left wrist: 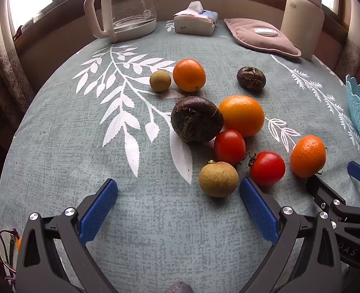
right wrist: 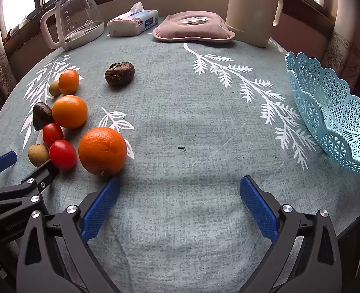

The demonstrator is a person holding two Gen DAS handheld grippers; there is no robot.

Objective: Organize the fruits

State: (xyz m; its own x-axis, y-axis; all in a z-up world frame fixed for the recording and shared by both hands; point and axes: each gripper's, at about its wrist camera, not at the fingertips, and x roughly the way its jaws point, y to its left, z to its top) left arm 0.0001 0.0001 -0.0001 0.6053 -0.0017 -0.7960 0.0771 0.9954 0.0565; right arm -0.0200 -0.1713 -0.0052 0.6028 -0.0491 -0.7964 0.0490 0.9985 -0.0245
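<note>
Both of my claws tilt steeply down over the near edge of the bench (right wrist: 180,112), side by side, each spread wide and gripping nothing. My left claw (left wrist: 178,196) hangs just short of the fruit cluster, its right finger beside a tan longan (left wrist: 217,179) and a red tomato (left wrist: 267,168). My right claw (right wrist: 179,196) hovers over bare cloth, its left finger just beside the nearest orange (right wrist: 102,150). Further oranges, tomatoes and dark round fruits lie toward the left side of the bench. At the right edge sits the blue basket (right wrist: 331,122), well apart from the fruits.
</note>
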